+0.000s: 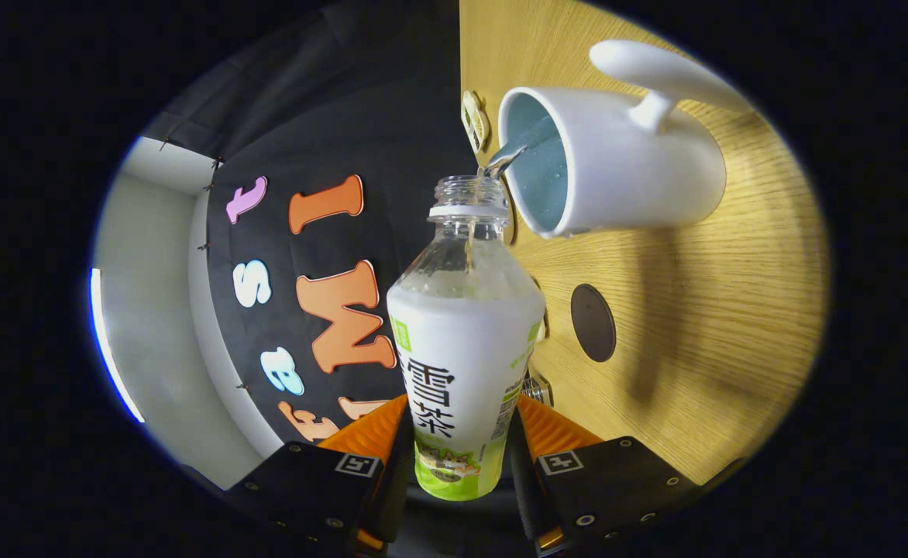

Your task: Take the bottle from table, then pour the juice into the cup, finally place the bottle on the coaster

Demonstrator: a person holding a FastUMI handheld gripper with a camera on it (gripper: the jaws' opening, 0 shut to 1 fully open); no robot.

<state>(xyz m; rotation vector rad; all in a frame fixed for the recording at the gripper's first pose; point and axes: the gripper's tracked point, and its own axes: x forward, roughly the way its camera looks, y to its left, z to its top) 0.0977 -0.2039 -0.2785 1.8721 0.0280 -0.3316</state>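
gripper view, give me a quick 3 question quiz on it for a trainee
1. True or false: the tongs are shut on the bottle.
2. Where is the liquid going? A) into the white cup B) onto the wooden table C) onto the dark round coaster
3. Fill in: the bottle's cap is ___.

Key: 1 true. 2 A. 3 off.

My tongs (pixel 460 453) clamp the bottle (pixel 462 349) from both sides, one finger pressed on each flank, neck pointing ahead. Cup (pixel 617 174) stands on the worktop (pixel 717 310) just beyond the bottle mouth; liquid stream (pixel 504 159) runs from mouth into cup. Coaster (pixel 593 322) lies on worktop beside bottle, apart from cup.
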